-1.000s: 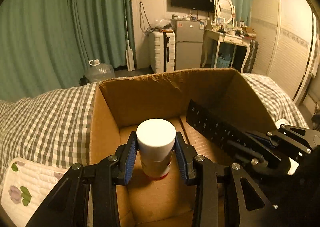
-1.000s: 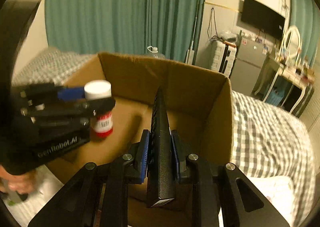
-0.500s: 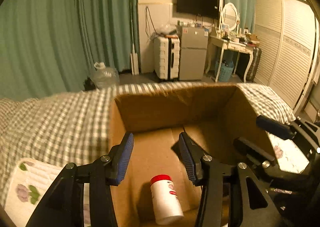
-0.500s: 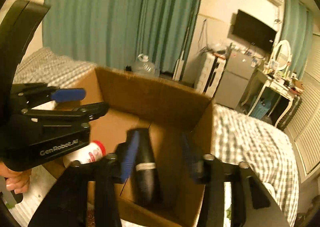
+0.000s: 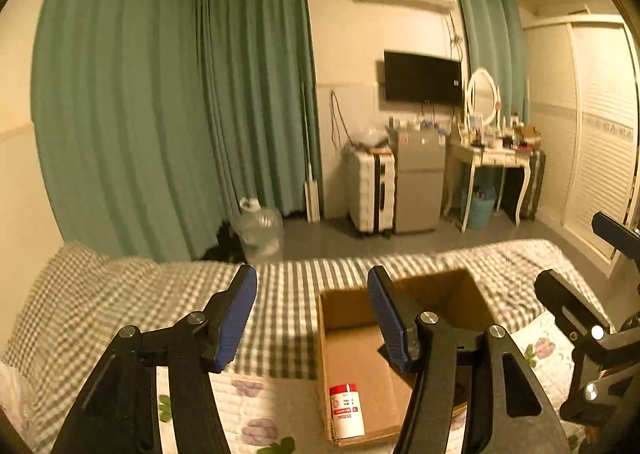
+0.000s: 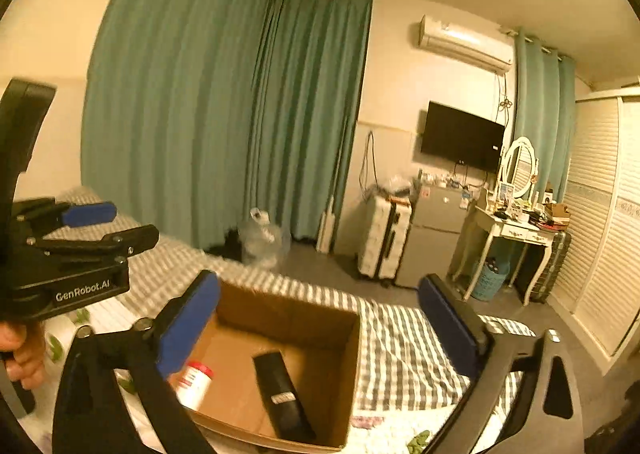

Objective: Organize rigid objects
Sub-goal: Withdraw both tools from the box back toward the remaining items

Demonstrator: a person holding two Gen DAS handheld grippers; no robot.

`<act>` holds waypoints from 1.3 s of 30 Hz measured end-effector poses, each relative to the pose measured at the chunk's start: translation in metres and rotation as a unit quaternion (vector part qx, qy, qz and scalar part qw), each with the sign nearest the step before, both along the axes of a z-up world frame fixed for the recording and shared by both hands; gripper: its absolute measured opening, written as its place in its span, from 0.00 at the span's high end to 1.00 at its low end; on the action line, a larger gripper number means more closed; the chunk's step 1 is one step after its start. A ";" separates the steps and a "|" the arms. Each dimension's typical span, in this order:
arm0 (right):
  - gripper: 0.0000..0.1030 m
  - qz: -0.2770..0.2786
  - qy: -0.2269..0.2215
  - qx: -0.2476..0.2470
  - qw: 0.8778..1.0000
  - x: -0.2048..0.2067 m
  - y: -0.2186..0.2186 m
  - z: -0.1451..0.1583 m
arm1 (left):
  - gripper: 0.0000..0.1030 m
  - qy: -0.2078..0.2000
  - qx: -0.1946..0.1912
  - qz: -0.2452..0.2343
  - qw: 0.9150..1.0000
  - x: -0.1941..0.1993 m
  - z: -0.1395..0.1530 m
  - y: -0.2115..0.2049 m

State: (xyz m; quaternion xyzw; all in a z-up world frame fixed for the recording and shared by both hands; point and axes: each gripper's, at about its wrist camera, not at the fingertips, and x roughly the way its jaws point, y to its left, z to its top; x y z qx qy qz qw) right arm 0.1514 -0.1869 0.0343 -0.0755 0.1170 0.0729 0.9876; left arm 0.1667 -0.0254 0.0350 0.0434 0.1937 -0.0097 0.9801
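An open cardboard box (image 6: 352,354) stands on the bed. Inside it a white bottle (image 6: 194,384) with a red cap lies on its side at the left, and a long flat black remote-like device (image 6: 284,394) lies at the right. In the left wrist view the bottle (image 5: 347,410) lies near the front wall of the box (image 5: 320,334). My left gripper (image 5: 312,286) hovers above and behind the box, its jaws opening with nothing between them. My right gripper (image 6: 320,286) is also raised, its jaws opening wide and holding nothing. Each gripper shows in the other's view: right gripper (image 5: 576,254), left gripper (image 6: 132,222).
The box sits on a checked bedcover (image 5: 120,294) beside a floral quilt (image 5: 248,394). A hand (image 6: 20,354) holds the left gripper. Beyond the bed are a water jug (image 5: 258,230), a white suitcase (image 5: 370,190), a small fridge (image 5: 418,182), a dressing table (image 5: 492,158) and green curtains.
Both grippers let go: the bottle and the black device dropped into the box. Both grippers opened, rose and drew back, so the box now looks small and low.
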 end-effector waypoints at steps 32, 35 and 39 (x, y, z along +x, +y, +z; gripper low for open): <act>0.00 -0.041 0.059 0.006 0.997 -0.111 -0.025 -0.065 | 0.39 0.016 -0.048 -0.011 0.999 -0.085 -0.053 0.021; 0.00 -0.049 0.082 0.009 0.995 -0.110 -0.028 -0.082 | 0.39 0.041 -0.046 -0.020 0.998 -0.085 -0.076 0.017; 0.00 -0.051 0.107 0.013 0.993 -0.108 -0.030 -0.101 | 0.39 0.074 -0.047 -0.025 0.996 -0.079 -0.099 0.010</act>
